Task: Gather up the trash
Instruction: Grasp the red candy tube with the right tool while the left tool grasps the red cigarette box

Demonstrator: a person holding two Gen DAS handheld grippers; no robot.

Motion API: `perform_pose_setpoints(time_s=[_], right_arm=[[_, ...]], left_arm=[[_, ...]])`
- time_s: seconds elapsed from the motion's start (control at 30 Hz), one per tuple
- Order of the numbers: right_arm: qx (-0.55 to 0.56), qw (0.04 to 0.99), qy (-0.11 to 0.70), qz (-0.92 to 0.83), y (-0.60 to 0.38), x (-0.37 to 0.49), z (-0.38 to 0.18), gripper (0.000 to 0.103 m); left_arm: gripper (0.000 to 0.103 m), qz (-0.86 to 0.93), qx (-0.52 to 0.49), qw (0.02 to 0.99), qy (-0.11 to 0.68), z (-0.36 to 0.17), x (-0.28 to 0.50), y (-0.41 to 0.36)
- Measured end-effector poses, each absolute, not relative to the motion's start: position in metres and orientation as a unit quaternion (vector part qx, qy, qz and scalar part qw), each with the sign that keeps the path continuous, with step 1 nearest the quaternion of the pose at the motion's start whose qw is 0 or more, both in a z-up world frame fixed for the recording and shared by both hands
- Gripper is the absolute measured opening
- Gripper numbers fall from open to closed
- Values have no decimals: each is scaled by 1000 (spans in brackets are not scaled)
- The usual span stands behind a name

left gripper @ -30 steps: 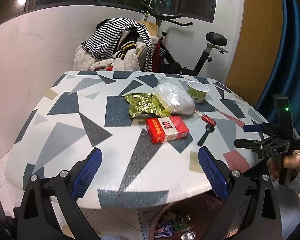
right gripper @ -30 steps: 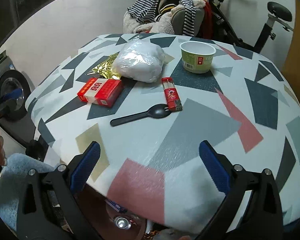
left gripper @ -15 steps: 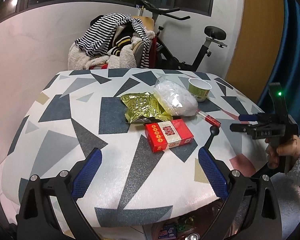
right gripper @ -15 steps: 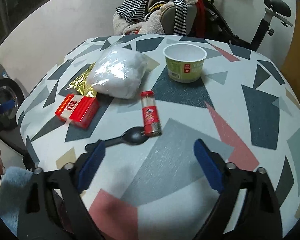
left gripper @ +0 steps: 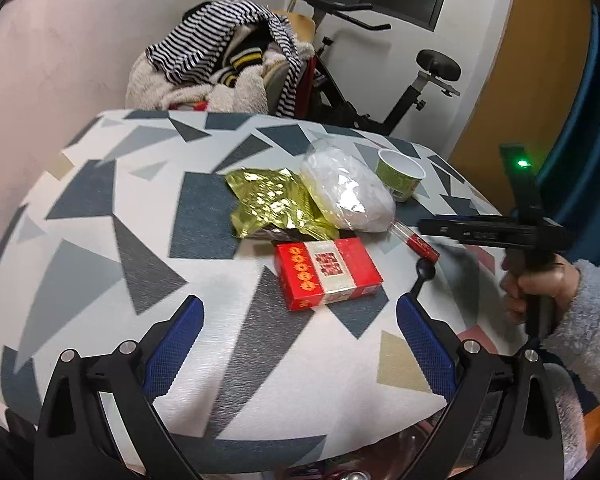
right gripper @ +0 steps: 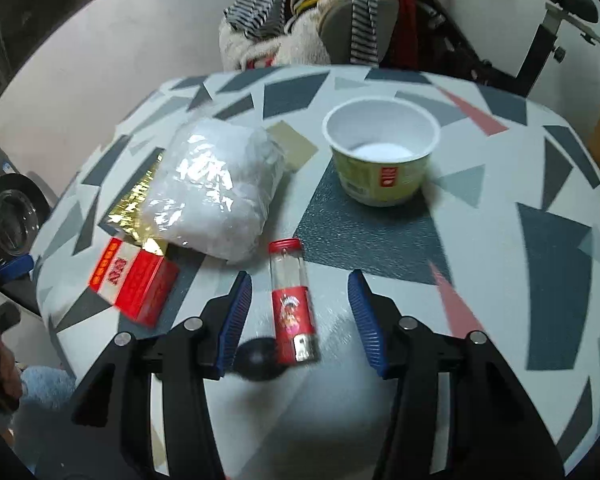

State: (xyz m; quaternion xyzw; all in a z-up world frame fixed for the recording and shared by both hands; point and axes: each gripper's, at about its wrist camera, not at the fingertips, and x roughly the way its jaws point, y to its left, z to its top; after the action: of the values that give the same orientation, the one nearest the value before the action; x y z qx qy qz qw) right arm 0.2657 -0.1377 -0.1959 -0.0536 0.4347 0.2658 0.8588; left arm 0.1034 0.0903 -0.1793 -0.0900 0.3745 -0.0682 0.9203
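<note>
Trash lies on the patterned table [left gripper: 100, 264]: a red carton [left gripper: 327, 274] [right gripper: 134, 284], gold foil wrapper [left gripper: 274, 202] [right gripper: 134, 204], white plastic bag [left gripper: 346, 196] [right gripper: 216, 188], green paper cup [left gripper: 400, 176] [right gripper: 382, 152], red tube [right gripper: 290, 300] [left gripper: 418, 242] and black spoon [left gripper: 422, 276] [right gripper: 258, 356]. My right gripper [right gripper: 298, 312] is open, its fingers either side of the red tube, just above it. My left gripper [left gripper: 298, 340] is open and empty, near the table's front edge, short of the red carton.
A chair heaped with striped clothes [left gripper: 220, 64] and an exercise bike [left gripper: 420, 80] stand behind the table. A washing machine [right gripper: 8, 216] shows at the left in the right wrist view. A bin rim [left gripper: 356, 472] shows below the table's front edge.
My right gripper has moved forward over the table and narrowed, now straddling the red tube. My left gripper has moved forward towards the red carton.
</note>
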Motion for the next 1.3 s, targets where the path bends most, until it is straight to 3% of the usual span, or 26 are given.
perform_pose_setpoints(time_s=[0.2,0.27,0.3,0.67,1.0,1.07,1.3], right_arm=[[-119,858,441,234,-114,263,-210,49],[-132,861,433,231,-111,261,-212,40],[-130,861,432,233,-111,260,-212,26],[-102,890,373,242,-135,231,-187,26],[-91,890,370,248,-147,214,-181,26],[-92,890,371,248,-147,212,-181,26],[-87,894,359,253,-153,201,-171,26]], left_arm=[[97,-80,-109,903,409,-194,127,76],[97,-83,-108,899,416,-198,137,70],[97,-83,-105,897,421,-200,142,66],[97,-41,-94,878,468,-220,192,47],[97,4,-61,869,491,-235,215,34],[91,-6,-56,870,491,-236,215,34],[91,-16,-43,877,478,-219,200,33]])
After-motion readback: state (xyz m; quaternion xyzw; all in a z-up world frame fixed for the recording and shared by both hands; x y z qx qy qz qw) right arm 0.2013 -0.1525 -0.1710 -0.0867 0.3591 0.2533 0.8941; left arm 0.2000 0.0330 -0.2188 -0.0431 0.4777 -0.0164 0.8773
